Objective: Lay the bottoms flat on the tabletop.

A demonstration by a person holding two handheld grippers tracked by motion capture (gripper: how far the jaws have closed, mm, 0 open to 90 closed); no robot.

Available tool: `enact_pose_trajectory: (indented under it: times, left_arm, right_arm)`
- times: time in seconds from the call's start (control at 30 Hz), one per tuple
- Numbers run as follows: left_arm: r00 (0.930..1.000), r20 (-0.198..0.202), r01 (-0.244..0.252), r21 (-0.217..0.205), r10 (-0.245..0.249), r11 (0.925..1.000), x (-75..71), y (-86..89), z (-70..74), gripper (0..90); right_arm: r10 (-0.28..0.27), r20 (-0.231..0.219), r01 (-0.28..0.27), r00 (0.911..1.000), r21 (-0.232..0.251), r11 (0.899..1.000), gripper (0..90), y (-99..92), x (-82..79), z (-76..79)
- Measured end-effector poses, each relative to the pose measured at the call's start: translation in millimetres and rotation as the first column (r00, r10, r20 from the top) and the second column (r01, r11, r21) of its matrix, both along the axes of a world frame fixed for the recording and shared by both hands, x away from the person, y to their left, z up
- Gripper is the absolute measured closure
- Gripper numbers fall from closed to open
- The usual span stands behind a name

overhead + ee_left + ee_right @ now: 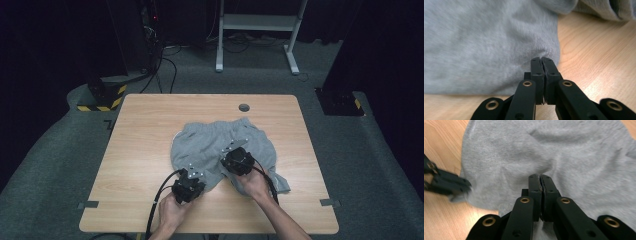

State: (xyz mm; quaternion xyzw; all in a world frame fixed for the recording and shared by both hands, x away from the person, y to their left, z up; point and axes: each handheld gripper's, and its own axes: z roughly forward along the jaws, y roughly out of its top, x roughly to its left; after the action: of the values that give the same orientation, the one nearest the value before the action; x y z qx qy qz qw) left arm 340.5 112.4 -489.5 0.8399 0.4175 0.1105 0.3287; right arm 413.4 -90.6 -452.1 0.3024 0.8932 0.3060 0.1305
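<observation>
A pair of grey shorts [215, 137] lies crumpled on the wooden table [140, 130], waistband toward the far side. My left gripper [195, 175] sits at the near left hem of the shorts. Its jaws are together in the left gripper view [541, 60], with the hem of the shorts [486, 45] puckering into their tips. My right gripper [231, 156] rests on the middle of the shorts. In the right gripper view [539, 176] its jaws are shut, and creases in the fabric [554, 152] run into the tips. The left gripper [446, 183] shows there at the cloth's left edge.
A cable hole [244, 107] sits in the table's far edge. Tape marks [88, 204] lie at the near corners. Beyond the table stand a white desk frame [257, 30] and a yellow-and-black striped base [102, 102]. Bare wood surrounds the shorts.
</observation>
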Motion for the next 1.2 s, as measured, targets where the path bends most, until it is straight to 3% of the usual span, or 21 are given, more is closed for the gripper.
enact_pose_trajectory:
  times: [0.13,0.27,0.33,0.43,0.5,0.57,0.63,0.7,0.83,0.9,0.97,1.07,1.2]
  left_arm:
    - [0.999,0.044,-0.006,-0.055,0.008,0.9985,6.8,19.4,33.9,88.9]
    - [0.9958,0.081,-0.039,-0.06,0.044,0.9974,29.2,35.3,62.2,89.0]
    - [0.9934,0.079,-0.078,-0.058,0.082,0.9953,47.4,40.0,63.0,88.9]
    - [0.992,-0.004,-0.126,-0.095,0.126,0.9875,72.7,44.2,44.3,87.5]
    - [0.9893,-0.046,-0.143,-0.116,0.138,0.9829,75.1,45.1,33.8,79.7]
    - [0.9874,-0.069,-0.151,-0.143,0.142,0.9781,66.2,45.5,29.4,66.0]
    - [0.986,-0.058,-0.164,-0.159,0.156,0.9737,49.6,45.9,30.3,56.4]
    - [0.9879,-0.036,-0.154,-0.166,0.151,0.9739,31.6,43.7,30.7,49.6]
    - [0.9885,-0.023,-0.152,-0.162,0.15,0.975,0.9,29.3,23.3,38.8]
    - [0.9871,-0.022,-0.16,-0.189,0.158,0.969,-10.7,23.1,18.4,35.8]
    - [0.9876,-0.021,-0.157,-0.195,0.155,0.9683,-21.3,15.8,13.6,34.8]
    - [0.9861,-0.011,-0.166,-0.11,0.165,0.98,-29.5,0.7,2.2,34.8]
    - [0.9773,-0.004,-0.212,-0.036,0.212,0.9766,-22.8,-11.0,-14.8,41.1]
  right_arm:
    - [-0.011,0.008,0.011,0.9999,0.007,1.0,88.1,-8.5,1.6,6.9]
    - [-0.013,0.013,0.013,0.9998,-0.024,1.0,88.1,-8.9,6.4,7.9]
    - [-0.029,0.004,0.029,0.9996,-0.038,0.999,88.2,-7.6,12.3,4.2]
    - [-0.071,-0.038,0.068,0.9968,-0.056,0.996,88.2,-6.3,25.4,-8.3]
    - [-0.093,-0.065,0.09,0.9935,-0.056,0.994,88.2,-6.4,31.8,-16.1]
    - [-0.107,-0.076,0.103,0.9913,-0.055,0.993,88.2,-5.8,34.5,-20.4]
    - [-0.112,-0.078,0.107,0.9907,-0.057,0.993,88.2,-4.7,35.9,-22.1]
    - [-0.115,-0.079,0.111,0.9902,-0.054,0.992,88.2,-3.1,37.1,-23.2]
    - [-0.115,-0.08,0.112,0.9901,-0.047,0.993,88.2,0.0,38.1,-24.8]
    - [-0.118,-0.081,0.115,0.9897,-0.041,0.993,88.2,0.8,36.7,-24.6]
    - [-0.116,-0.074,0.113,0.9905,-0.038,0.993,88.2,0.2,36.1,-24.2]
    - [-0.119,-0.074,0.117,0.9901,-0.036,0.993,88.2,-0.6,36.1,-23.6]
    - [-0.121,-0.067,0.119,0.9903,-0.033,0.992,88.2,-0.5,35.9,-23.5]
